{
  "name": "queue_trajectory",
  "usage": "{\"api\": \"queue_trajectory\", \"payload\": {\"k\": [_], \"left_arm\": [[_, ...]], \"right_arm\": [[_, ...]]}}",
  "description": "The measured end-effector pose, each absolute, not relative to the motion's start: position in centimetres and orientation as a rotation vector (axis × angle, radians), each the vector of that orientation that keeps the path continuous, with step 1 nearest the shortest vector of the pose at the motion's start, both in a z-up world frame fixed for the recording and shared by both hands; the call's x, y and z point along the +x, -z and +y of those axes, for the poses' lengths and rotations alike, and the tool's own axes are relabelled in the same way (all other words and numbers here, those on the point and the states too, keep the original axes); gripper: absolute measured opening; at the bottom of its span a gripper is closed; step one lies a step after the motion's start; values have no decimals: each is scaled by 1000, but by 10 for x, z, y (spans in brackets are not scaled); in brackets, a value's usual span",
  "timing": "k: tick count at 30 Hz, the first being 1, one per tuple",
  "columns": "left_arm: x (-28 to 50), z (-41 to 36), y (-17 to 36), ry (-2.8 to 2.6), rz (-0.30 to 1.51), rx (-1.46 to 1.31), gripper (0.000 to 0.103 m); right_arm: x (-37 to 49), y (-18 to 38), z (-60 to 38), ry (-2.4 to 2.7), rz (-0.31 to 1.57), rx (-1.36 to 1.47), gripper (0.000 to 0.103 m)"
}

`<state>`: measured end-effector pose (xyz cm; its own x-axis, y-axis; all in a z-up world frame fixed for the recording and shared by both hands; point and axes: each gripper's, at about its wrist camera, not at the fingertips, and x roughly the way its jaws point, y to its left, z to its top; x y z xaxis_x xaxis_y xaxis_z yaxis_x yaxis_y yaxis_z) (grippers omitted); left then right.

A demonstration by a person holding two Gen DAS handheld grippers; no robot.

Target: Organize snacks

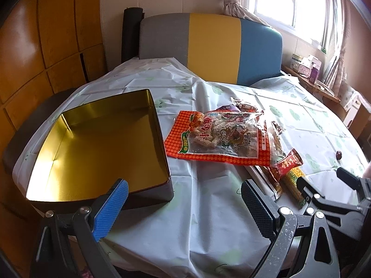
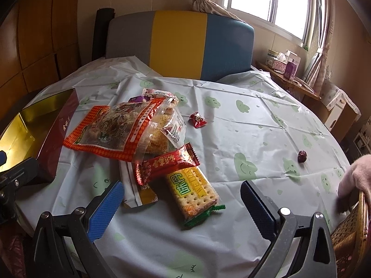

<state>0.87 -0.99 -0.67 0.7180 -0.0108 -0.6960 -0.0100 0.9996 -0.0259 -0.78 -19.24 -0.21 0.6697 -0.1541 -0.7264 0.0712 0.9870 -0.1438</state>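
An empty gold-lined tin box [image 1: 97,148] sits on the table at the left; it also shows at the left edge of the right wrist view [image 2: 27,125]. A pile of snacks lies beside it: a large red bag [image 1: 220,136] [image 2: 116,132], a red bar [image 2: 167,162], a yellow cracker pack [image 2: 192,192], a white-and-gold packet [image 2: 136,190]. A small red candy [image 2: 197,120] and a dark red date [image 2: 302,156] lie apart. My left gripper [image 1: 183,206] is open, empty, near the box's front corner. My right gripper [image 2: 180,208] is open, around the cracker pack's near end.
The round table has a pale cloth with green clouds [image 2: 243,139]. A grey, yellow and blue chair back [image 2: 180,44] stands behind it. A side shelf with boxes [image 2: 285,67] is at the right under the window. A wicker chair [image 2: 352,227] sits at the lower right.
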Motion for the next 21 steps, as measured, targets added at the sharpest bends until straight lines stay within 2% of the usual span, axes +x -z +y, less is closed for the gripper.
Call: {"api": "queue_trajectory", "payload": {"k": [21], "left_arm": [[9,-10,8,4,778,-29,98]], "right_arm": [[-4,1,-198,132,827,-109,102]]}}
